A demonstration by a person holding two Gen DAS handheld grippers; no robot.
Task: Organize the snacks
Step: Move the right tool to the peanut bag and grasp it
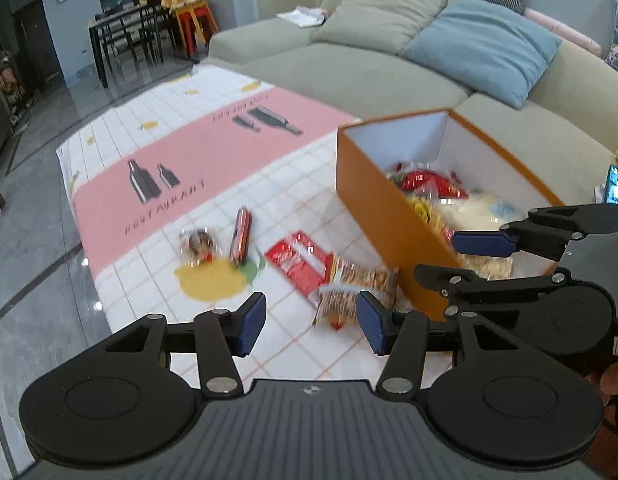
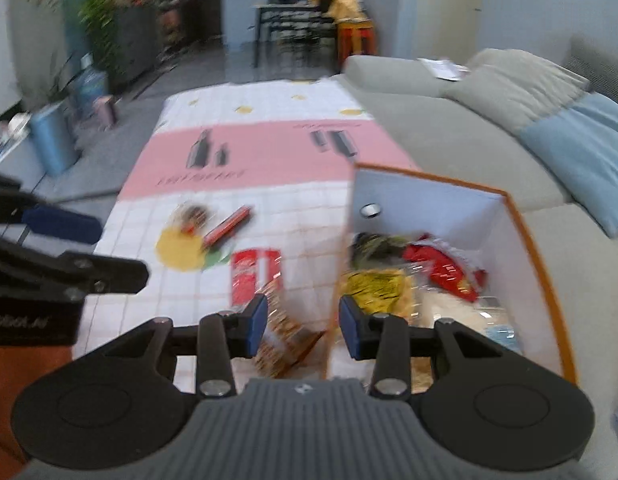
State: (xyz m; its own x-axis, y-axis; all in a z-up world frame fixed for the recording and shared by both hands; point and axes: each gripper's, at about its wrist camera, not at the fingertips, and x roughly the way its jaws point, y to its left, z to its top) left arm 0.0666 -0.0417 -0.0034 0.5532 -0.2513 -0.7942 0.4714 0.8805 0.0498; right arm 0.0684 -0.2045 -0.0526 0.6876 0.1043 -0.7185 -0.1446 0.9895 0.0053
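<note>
Both tongs stand spread and hold nothing: the left gripper (image 1: 311,322) hangs over the cloth (image 1: 197,148), the right gripper (image 2: 303,328) over the box's (image 1: 373,200) near wall. Just ahead of the left lies a brown packet (image 1: 361,284), touching a red packet (image 1: 299,260). Farther off lie a red stick (image 1: 241,238) and a clear-wrapped sweet (image 1: 197,244). Right of these, the box holds more snacks (image 2: 441,268). Beyond is a sofa (image 1: 349,68).

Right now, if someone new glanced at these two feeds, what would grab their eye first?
Probably the orange box at the table's right, beside the grey sofa, already holding snack packets including a red one. Next, the loose snacks left of it on the pink-and-white tablecloth: a red packet, a brown patterned packet against the box and a slim red stick pack. Both claws are empty.
</note>
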